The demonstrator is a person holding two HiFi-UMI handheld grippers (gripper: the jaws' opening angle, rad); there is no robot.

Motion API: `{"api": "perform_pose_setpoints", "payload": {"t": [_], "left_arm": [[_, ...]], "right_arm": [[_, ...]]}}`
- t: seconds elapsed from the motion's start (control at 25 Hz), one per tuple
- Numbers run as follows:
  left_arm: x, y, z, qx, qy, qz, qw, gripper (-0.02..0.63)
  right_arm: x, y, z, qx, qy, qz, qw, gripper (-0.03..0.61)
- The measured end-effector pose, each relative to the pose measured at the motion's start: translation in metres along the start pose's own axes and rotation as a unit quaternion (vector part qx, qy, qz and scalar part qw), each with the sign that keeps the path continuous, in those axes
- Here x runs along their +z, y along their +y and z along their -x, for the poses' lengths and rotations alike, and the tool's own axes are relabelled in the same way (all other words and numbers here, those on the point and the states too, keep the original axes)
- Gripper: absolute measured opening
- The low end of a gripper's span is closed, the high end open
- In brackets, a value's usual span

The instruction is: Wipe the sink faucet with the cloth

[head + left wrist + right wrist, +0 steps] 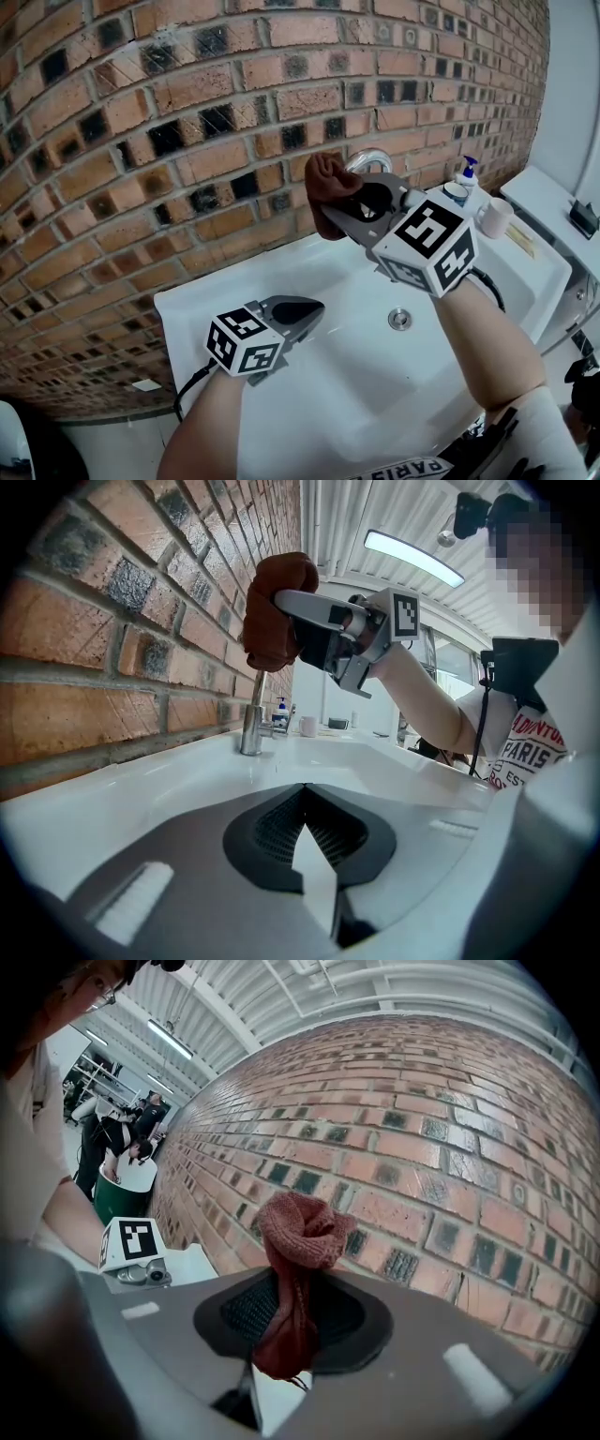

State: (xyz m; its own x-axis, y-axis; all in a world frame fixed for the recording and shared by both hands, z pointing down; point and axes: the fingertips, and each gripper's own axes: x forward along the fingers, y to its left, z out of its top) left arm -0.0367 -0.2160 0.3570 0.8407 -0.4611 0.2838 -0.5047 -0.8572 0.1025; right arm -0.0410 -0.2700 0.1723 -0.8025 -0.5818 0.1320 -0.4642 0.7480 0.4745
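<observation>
My right gripper [345, 212] is shut on a bunched red-brown cloth [327, 190], held high against the brick wall just left of the chrome faucet [371, 158]. In the right gripper view the cloth [296, 1237] sticks up out of the closed jaws of the right gripper [289, 1288]. My left gripper [307, 310] hovers low over the left part of the white sink [281, 394], shut and holding nothing. From the left gripper [302, 791] I see the faucet [251, 726] standing upright at the sink's back, with the cloth [277, 611] above it; whether they touch I cannot tell.
A brick wall [187, 112] runs close behind the sink. A soap pump bottle [467, 172] and a white mug [494, 217] stand on the sink's far right ledge. The drain [400, 319] lies mid-basin. A white ledge with a dark object [583, 217] is at far right.
</observation>
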Motion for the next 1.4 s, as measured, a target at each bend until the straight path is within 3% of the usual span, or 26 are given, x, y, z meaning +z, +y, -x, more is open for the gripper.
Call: {"api": "perform_pose_setpoints", "payload": {"t": [0.48, 0.8, 1.4], "left_arm": [[0.0, 0.0, 0.0, 0.0, 0.0, 0.0, 1.0, 0.006], [0.0, 0.0, 0.0, -0.001, 0.0, -0.001, 1.0, 0.006], [0.0, 0.0, 0.0, -0.002, 0.0, 0.0, 1.0, 0.006]], "right_arm": [[-0.014, -0.01, -0.015, -0.022, 0.038, 0.022, 0.999, 0.094], [-0.008, -0.02, -0.013, -0.028, 0.035, 0.013, 0.999, 0.095], [0.006, -0.09, 0.03, -0.112, 0.008, -0.009, 0.994, 0.095]]}}
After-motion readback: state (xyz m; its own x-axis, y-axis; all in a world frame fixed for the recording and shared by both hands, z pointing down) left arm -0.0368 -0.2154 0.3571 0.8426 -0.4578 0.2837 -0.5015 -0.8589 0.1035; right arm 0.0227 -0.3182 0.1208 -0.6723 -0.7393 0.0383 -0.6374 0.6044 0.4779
